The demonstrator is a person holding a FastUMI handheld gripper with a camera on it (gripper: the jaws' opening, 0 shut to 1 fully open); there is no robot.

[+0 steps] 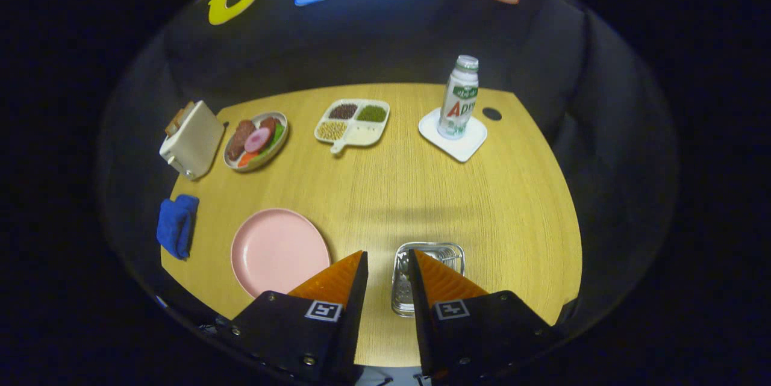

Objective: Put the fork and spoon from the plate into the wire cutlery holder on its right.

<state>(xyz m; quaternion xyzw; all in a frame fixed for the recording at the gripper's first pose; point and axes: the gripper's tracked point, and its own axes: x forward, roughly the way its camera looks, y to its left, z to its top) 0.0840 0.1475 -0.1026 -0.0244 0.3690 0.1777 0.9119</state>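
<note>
The pink plate [277, 250] lies on the wooden table [385, 193], just ahead of my left finger, and its surface is bare. The wire cutlery holder [443, 253] stands to the plate's right, partly hidden behind my right finger. Metal glints inside the holder, but I cannot make out which pieces they are. My gripper [387, 252] hovers above the table's near edge, between plate and holder. It is open, with only bare table in the narrow gap between its fingers.
At the far side stand a cream toaster [193, 139], a plate of food [256, 140], a divided tray of beans [352, 122] and a bottle [459, 97] on a white coaster [461, 146]. A blue cloth [177, 224] lies left of the pink plate.
</note>
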